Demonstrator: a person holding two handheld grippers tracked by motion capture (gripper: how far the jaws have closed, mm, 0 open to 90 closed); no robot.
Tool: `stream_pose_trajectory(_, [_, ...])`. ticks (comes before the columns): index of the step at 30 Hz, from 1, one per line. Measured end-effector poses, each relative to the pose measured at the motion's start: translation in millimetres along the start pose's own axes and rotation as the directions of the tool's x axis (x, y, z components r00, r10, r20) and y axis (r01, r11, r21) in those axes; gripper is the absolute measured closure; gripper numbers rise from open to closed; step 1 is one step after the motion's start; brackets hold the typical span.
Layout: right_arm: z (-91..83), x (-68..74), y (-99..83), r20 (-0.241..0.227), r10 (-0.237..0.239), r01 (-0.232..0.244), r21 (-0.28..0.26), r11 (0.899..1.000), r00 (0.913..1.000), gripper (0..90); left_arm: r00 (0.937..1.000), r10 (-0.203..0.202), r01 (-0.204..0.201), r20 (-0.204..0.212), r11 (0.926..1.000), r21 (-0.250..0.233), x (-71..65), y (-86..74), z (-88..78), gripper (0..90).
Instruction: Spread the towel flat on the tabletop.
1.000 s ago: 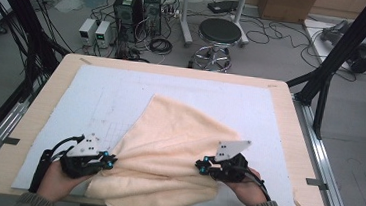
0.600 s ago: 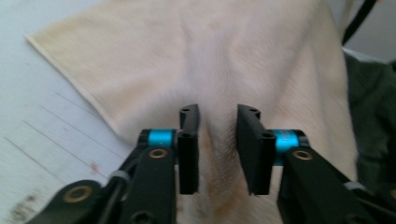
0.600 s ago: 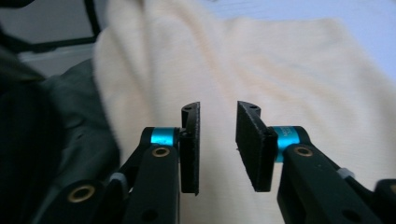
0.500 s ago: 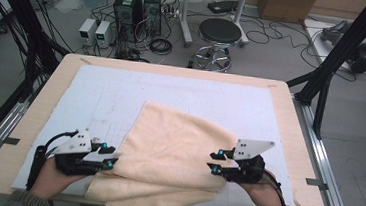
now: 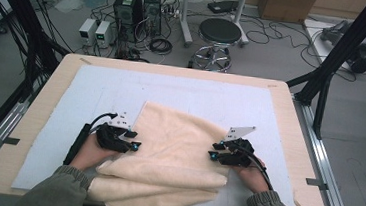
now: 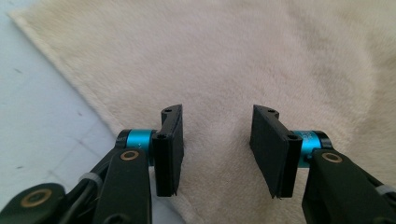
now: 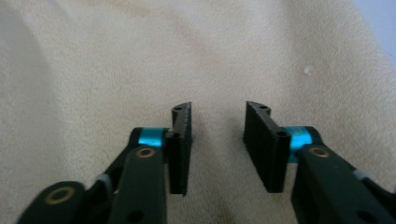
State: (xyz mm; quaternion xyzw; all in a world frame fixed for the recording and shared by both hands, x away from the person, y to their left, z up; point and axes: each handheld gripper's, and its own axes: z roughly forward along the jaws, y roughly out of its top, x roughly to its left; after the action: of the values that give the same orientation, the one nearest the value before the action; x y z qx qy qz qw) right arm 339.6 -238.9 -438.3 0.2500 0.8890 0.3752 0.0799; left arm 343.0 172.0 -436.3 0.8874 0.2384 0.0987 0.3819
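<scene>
Now folded: cream towel (image 5: 176, 157), lying at 6 o'clock on the blue mat (image 5: 71, 98), its near edge hanging over the table edge; a second ago its far corner reached toward 12. Left gripper (image 5: 135, 140) at the towel's 9 o'clock edge and right gripper (image 5: 214, 152) toward 3 o'clock have just opened, jaws apart above the pile, nothing between them. Fold judged released; smoothing or another fold likely remains.

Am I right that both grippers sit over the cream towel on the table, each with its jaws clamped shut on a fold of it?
Not quite. Both the left gripper and the right gripper are over the cream towel on the table, but their jaws stand apart with nothing pinched between them; they have just been opening. Both gripper views show the gap.
</scene>
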Motion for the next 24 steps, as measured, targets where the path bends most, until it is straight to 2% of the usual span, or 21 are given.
stream_pose_trajectory(1, [0.4,-1.1,0.1,-0.005,-0.008,0.008,-0.009,1.0,1.0,71.9,1.0,0.001,-0.001,0.0,1.0,-0.001,-0.1,0.2,0.2,58.3])
stream_pose_trajectory(3, [1.4,-2.7,0.5,-0.017,-0.006,0.006,-0.013,1.0,0.9998,81.1,1.0,0.006,-0.006,-0.007,1.0,0.003,-0.8,0.8,-0.4,71.7])
stream_pose_trajectory(5, [3.1,-4.0,2.3,-0.031,-0.005,0.005,-0.01,1.0,0.9995,85.0,0.9993,0.018,-0.018,-0.032,0.9997,0.018,-3.3,2.7,-0.9,83.7])
stream_pose_trajectory(8, [3.8,-2.7,8.0,-0.023,-0.022,0.022,-0.009,1.0,0.9995,85.8,0.9988,0.007,-0.005,-0.049,0.9994,0.034,-5.2,3.6,-3.6,85.8])
stream_pose_trajectory(10, [2.1,-0.5,14.6,-0.023,-0.031,0.031,-0.031,0.999,0.9993,85.8,0.9986,0.006,-0.005,-0.053,0.9996,0.027,-6.6,2.0,-10.8,86.1])
stream_pose_trajectory(14, [-9.3,7.4,30.0,-0.028,-0.067,0.065,-0.09,0.994,0.9973,85.8,0.9979,0.002,-0.003,-0.065,0.9999,-0.012,-12.9,-5.9,-36.9,86.2])
stream_pose_trajectory(18, [-19.9,24.7,37.7,-0.06,-0.112,0.106,-0.106,0.989,0.9918,85.8,0.9987,-0.005,0.003,-0.051,0.999,-0.045,-24.2,-16.5,-63.9,86.2])
stream_pose_trajectory(22, [-25.7,50.5,31.8,-0.118,-0.164,0.157,-0.066,0.985,0.9794,85.7,0.9999,0.007,-0.007,-0.013,0.9982,-0.059,-41.7,-27.4,-81.5,86.2])
stream_pose_trajectory(24, [-26.6,61.5,26.3,-0.165,-0.182,0.176,-0.053,0.983,0.9693,84.4,0.9999,0.017,-0.016,0.004,0.9985,-0.051,-49.3,-31.6,-84.7,86.1])
